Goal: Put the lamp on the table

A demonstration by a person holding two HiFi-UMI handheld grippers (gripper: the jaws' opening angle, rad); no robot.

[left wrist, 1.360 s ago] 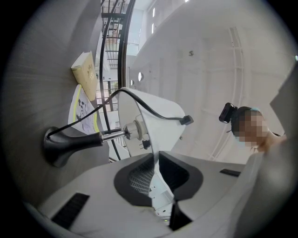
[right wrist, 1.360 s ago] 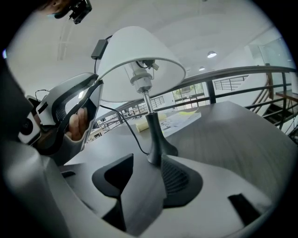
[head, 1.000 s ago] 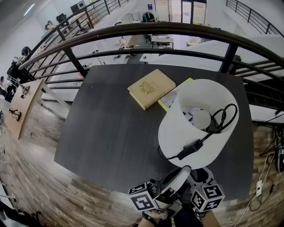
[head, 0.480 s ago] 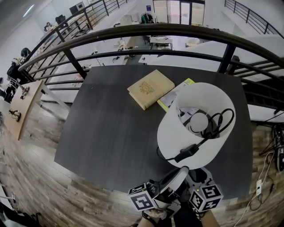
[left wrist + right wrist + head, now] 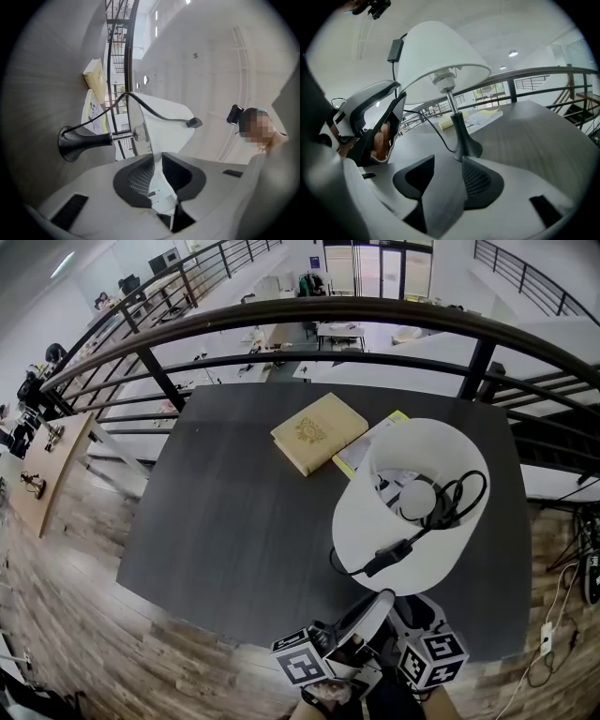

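Note:
The lamp stands upright on the dark table (image 5: 234, 512), towards its near right. It has a white shade (image 5: 366, 521) and a black trumpet base (image 5: 70, 143). Its black cord with the switch (image 5: 380, 562) is draped over the rim into the shade. My left gripper (image 5: 158, 161) is at the shade's near lower rim (image 5: 157, 183), which runs between the jaws. The jaws are opening and a gap shows beside the rim. My right gripper (image 5: 447, 164) is open and empty, just short of the lamp's base (image 5: 464, 147). In the head view both grippers (image 5: 380, 604) (image 5: 422, 615) sit at the table's near edge.
A tan book (image 5: 319, 432) lies at the back middle of the table, with a yellow-edged sheet (image 5: 361, 451) partly under the shade beside it. A dark metal railing (image 5: 281, 310) runs behind the table. Wooden floor (image 5: 75, 549) lies to the left.
Hardly anything differs. The lamp stands in the same spot and both grippers stay at its near side.

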